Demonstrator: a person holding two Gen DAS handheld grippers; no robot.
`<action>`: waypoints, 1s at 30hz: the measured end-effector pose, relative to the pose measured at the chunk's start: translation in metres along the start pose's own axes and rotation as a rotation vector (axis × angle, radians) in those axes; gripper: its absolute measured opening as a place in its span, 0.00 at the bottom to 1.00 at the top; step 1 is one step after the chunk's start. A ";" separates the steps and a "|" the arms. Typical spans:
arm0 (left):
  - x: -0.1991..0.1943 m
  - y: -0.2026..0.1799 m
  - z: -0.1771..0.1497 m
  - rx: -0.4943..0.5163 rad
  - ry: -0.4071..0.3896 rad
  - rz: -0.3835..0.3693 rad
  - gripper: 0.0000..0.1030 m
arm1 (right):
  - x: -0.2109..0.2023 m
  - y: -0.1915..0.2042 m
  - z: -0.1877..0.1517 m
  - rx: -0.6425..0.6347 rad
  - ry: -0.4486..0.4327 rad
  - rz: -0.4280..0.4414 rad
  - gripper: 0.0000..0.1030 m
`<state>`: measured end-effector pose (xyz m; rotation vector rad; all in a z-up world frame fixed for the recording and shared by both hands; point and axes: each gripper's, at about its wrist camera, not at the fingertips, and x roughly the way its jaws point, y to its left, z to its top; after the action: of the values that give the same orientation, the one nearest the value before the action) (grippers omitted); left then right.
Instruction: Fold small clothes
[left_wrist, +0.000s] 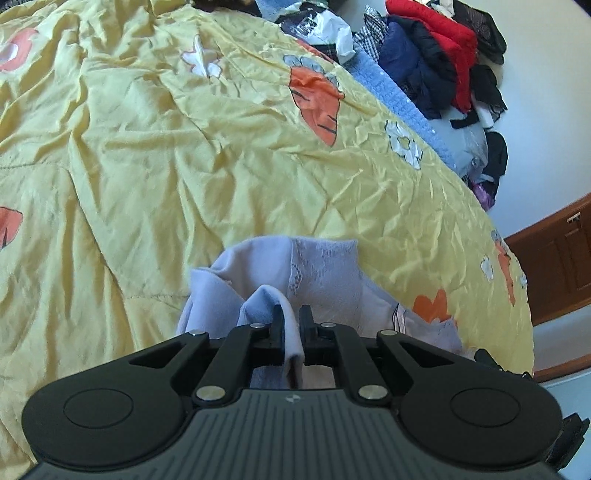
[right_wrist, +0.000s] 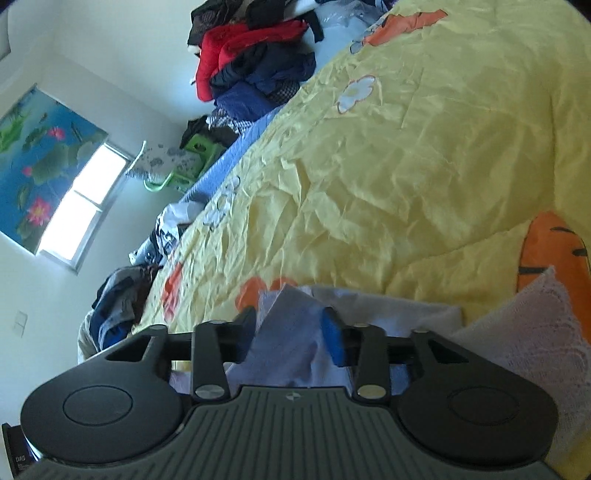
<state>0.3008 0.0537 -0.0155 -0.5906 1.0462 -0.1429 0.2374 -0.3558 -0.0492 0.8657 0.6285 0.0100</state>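
A small pale lavender garment (left_wrist: 314, 266) with a lace panel lies bunched on the yellow quilt (left_wrist: 184, 166), right in front of my left gripper (left_wrist: 291, 318). That gripper is shut on a raised fold of the garment's edge. In the right wrist view the same lavender garment (right_wrist: 288, 339) rises between the jaws of my right gripper (right_wrist: 290, 321). Those jaws stand apart, and the blue pad (right_wrist: 332, 339) on the right finger shows bare, so the cloth sits loose between them. The lace part (right_wrist: 535, 332) spreads to the right of that gripper.
A heap of dark, red and navy clothes (left_wrist: 436, 55) lies along the quilt's far edge beside a blue knitted blanket (left_wrist: 391, 88). A brown wooden door (left_wrist: 554, 269) stands past the bed. The right wrist view shows a window (right_wrist: 85, 206), a green stool (right_wrist: 192, 158) and more clothes (right_wrist: 118, 302).
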 end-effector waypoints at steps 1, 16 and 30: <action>-0.001 0.001 0.001 -0.012 -0.008 -0.004 0.06 | 0.000 0.001 0.001 -0.013 -0.006 -0.007 0.47; -0.031 0.011 0.009 0.057 -0.169 -0.018 0.65 | -0.009 0.042 0.011 -0.424 -0.014 -0.066 0.58; -0.069 -0.009 -0.055 1.058 -0.199 -0.043 0.71 | 0.018 0.060 -0.020 -0.801 0.068 -0.193 0.20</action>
<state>0.2206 0.0510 0.0228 0.3313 0.6324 -0.6143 0.2556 -0.2978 -0.0253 0.0302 0.6934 0.1105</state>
